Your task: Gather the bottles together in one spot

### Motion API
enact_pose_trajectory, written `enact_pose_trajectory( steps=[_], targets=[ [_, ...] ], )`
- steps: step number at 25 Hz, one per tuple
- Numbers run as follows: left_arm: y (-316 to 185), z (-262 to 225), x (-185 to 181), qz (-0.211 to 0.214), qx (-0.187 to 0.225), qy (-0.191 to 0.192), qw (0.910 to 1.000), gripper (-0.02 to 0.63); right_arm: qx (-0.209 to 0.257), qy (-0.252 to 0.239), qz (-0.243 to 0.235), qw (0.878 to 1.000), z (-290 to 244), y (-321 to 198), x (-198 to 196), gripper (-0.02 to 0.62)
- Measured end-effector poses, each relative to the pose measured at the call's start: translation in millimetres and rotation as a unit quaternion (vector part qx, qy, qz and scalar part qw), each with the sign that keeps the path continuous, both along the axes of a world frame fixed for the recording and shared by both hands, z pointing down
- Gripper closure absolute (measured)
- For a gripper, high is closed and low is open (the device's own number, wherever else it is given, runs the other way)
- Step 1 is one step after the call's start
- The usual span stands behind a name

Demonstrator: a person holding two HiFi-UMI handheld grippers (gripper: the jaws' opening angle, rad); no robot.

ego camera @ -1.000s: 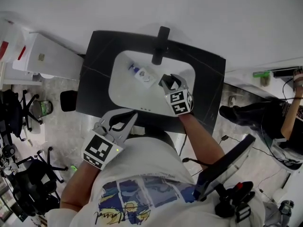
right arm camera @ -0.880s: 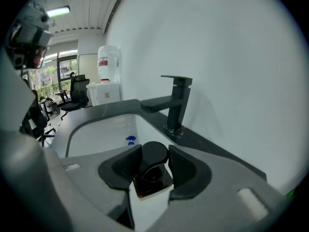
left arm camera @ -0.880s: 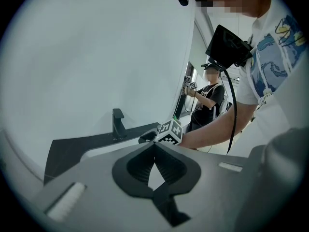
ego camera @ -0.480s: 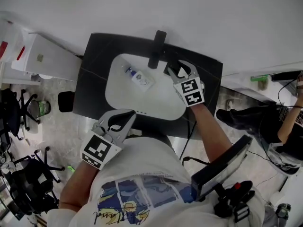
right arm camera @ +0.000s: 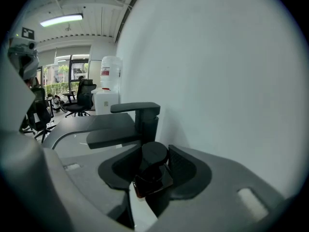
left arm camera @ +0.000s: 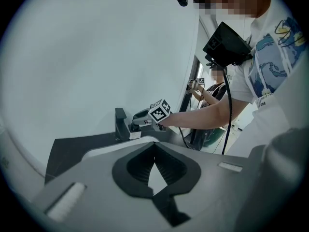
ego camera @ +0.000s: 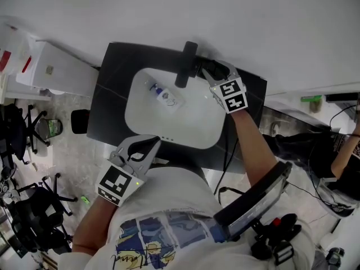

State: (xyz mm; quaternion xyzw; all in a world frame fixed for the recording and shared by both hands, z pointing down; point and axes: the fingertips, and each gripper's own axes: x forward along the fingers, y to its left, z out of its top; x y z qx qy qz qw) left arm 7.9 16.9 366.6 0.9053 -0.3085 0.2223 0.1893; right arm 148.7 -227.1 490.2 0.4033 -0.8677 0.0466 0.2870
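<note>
Bottle (ego camera: 166, 97) in sink (ego camera: 191, 133), dark bottle (right arm camera: 152, 164) in fingers (right arm camera: 187, 170)

I read the counter (ego camera: 112, 94) as matt, dark, stone-look with faint pale veins. The sink (ego camera: 135, 114) is smooth glossy white and the faucet (ego camera: 184, 66) matt black. The bottle (ego camera: 164, 94) looks like clear plastic, and my right gripper (ego camera: 203, 69) matt grey plastic.

White sink (ego camera: 191, 125), black faucet (ego camera: 186, 66), dark bottle (right arm camera: 152, 170)
</note>
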Motion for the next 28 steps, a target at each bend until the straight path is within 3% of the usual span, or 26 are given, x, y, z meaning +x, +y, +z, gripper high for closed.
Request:
enact_pose_trajectory(
  steps=[24,28],
  targets=[
    [-6,2,3,-0.010,-0.008,0.003,0.9999,0.604,0.014,-0.003,-0.036,0.999,2,-25,1,0.414],
    [-5,1,3,-0.008,-0.008,0.005,0.9999,0.604,0.017,-0.001,-0.033,0.999,-2,-24,5,0.387]
  ],
)
